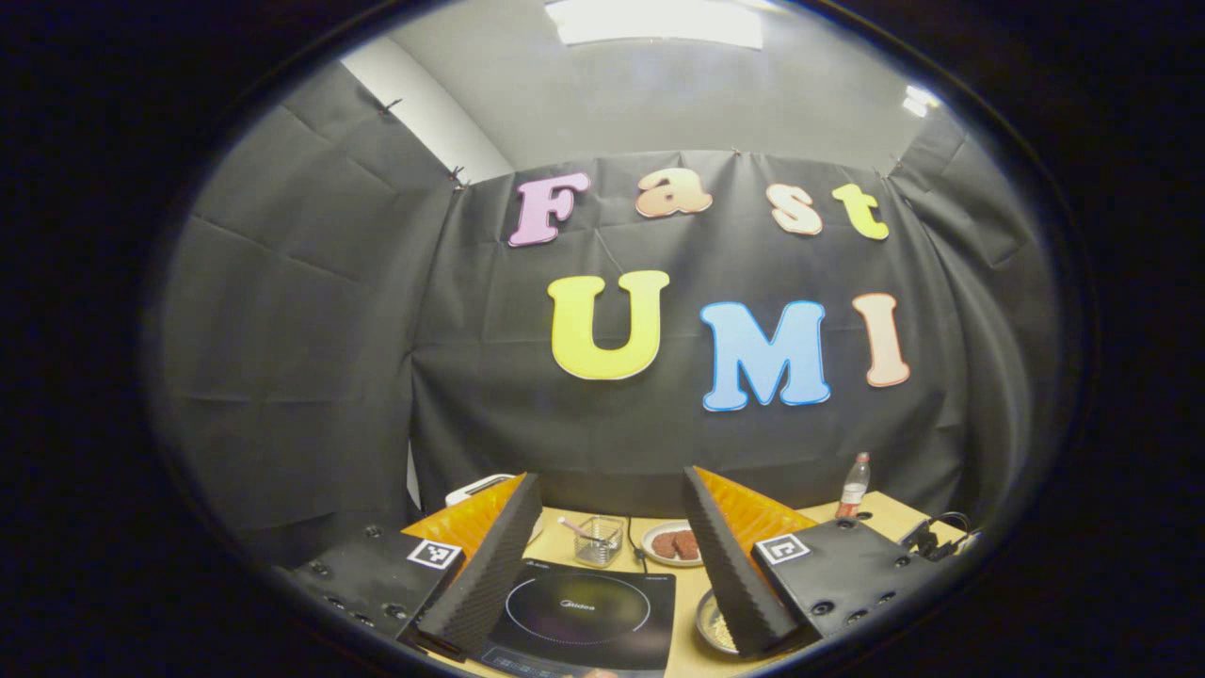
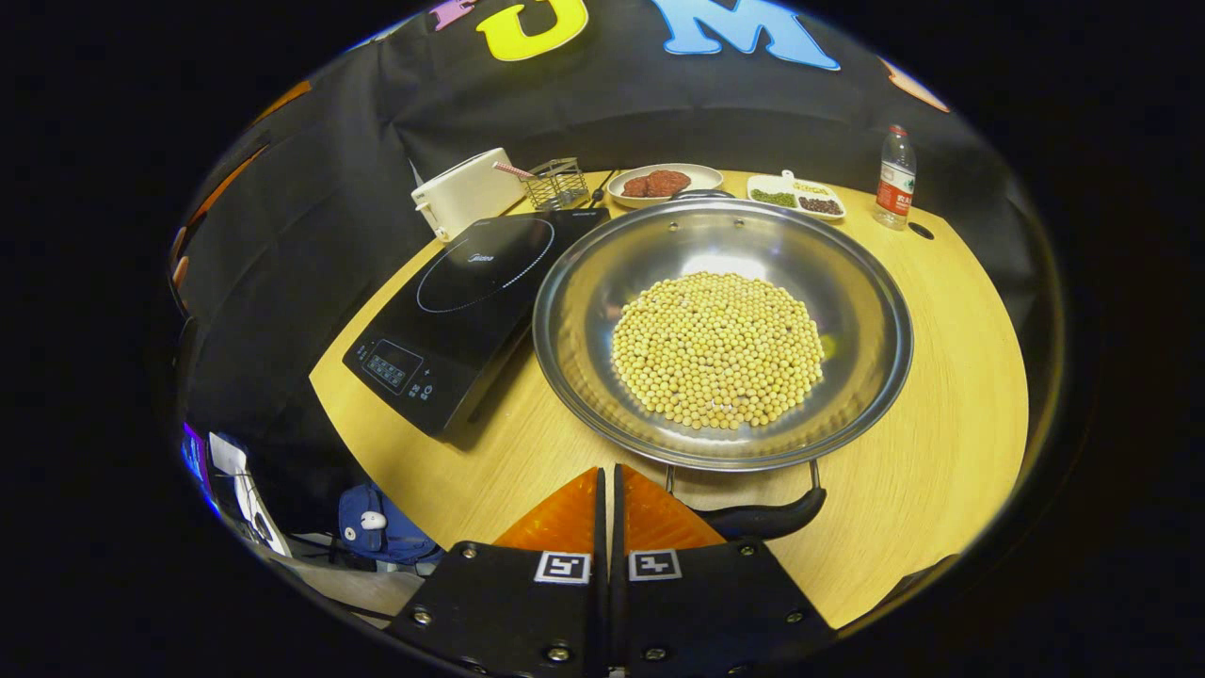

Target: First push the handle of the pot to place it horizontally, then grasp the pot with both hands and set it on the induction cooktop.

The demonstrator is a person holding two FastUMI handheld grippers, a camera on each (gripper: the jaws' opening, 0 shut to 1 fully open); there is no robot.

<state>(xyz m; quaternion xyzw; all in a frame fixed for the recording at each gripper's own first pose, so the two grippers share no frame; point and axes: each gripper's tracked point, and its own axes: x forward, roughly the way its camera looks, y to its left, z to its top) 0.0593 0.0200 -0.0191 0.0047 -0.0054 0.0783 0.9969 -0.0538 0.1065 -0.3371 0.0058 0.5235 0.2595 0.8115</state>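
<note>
The right gripper (image 2: 610, 490) has its jaws clenched together with nothing between them, hanging low over the near edge of the wooden table (image 2: 951, 395). Straight ahead of its tips sits the pot (image 2: 565, 330), a wide shallow steel pan resting on the table with a round heap of soybeans (image 2: 717, 348) in its middle. The pot's near handle (image 2: 763, 520), dark and curved on two thin wire legs, lies just to the right of the closed tips and very close to them; whether they touch it cannot be told. To the left of the jaws and a little ahead lies the induction cooktop (image 2: 452, 311), flat on the table, its right edge just beside the pot's rim. Beyond the cooktop stands a toaster (image 2: 466, 193), next to it a wire basket (image 2: 555, 184). Past the pot's far rim sit a plate of brown patties (image 2: 659, 182) and a white dish of beans (image 2: 795, 196), and farther right a small bottle (image 2: 894, 179) stands upright.

The left gripper (image 1: 612, 556) is released, its jaws spread wide and holding nothing, raised above the table and aimed toward the booth wall. Between its fingers, below, lies the cooktop (image 1: 584, 612), with the wire basket (image 1: 599, 540) and the plate of patties (image 1: 673, 543) beyond it. A bit of the pot's rim with soybeans (image 1: 714, 626) peeks out just inside the right finger. The bottle (image 1: 855, 485) stands beyond that finger.
</note>
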